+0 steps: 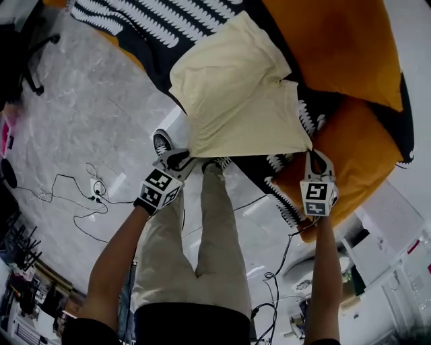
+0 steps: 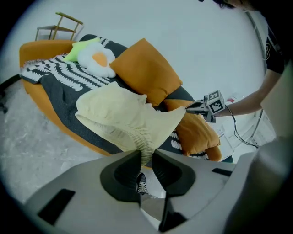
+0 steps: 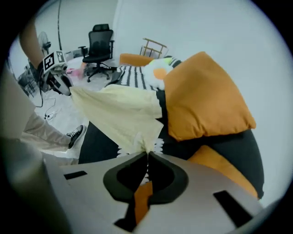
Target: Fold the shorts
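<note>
Pale yellow cloth shorts [image 1: 236, 94] hung stretched by their near edge, one corner clamped in the left gripper [image 1: 178, 158], the other in the right gripper [image 1: 316, 155]; their far end lay on the black-and-white patterned blanket [image 1: 135, 20] beside the big orange cushion [image 1: 337, 40], with bare grey floor [image 1: 87, 114] open at the left

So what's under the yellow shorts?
A dark blanket with white patterns shows around the shorts, spread on an orange sofa. The left tongs and right tongs pinch the near edge. Anything beneath the middle is covered.

Orange sofa [image 2: 30, 51], marbled grey floor [image 1: 81, 111]
</note>
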`<state>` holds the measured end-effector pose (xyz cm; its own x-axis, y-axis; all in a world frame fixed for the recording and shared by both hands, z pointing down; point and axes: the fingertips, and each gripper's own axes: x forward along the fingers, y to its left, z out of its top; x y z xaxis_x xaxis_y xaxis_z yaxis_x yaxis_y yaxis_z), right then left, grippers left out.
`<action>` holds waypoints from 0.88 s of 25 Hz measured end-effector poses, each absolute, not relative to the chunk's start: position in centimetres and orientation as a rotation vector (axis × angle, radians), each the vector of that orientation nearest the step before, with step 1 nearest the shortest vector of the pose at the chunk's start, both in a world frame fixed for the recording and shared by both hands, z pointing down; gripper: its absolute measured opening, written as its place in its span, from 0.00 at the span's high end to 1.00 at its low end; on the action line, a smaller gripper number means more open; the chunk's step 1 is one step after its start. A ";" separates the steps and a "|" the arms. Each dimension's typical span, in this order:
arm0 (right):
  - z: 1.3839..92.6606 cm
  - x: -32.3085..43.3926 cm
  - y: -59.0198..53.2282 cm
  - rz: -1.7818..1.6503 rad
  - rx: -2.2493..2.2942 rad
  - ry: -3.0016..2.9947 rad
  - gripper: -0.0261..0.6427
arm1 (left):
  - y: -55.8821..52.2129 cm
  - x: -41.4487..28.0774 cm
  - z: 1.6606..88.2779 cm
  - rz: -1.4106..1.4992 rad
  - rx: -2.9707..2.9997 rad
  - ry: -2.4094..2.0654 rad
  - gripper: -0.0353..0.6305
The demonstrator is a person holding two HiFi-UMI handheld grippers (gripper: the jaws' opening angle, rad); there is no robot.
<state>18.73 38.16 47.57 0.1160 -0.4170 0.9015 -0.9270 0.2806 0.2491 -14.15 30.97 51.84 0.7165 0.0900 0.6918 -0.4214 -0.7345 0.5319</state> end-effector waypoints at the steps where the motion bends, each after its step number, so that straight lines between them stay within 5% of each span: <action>1: 47.3 19.0 38.5 0.613 1.283 -1.472 0.93 | 31.1 -14.2 51.4 0.936 2.218 -0.258 0.81; 12: 48.5 21.2 44.9 0.805 1.133 -1.368 0.93 | 36.1 -12.6 51.2 0.969 2.127 -0.196 0.81; 22: 46.1 22.1 38.2 0.747 1.068 -1.393 0.92 | 35.6 -12.6 51.1 0.947 2.010 -0.357 0.81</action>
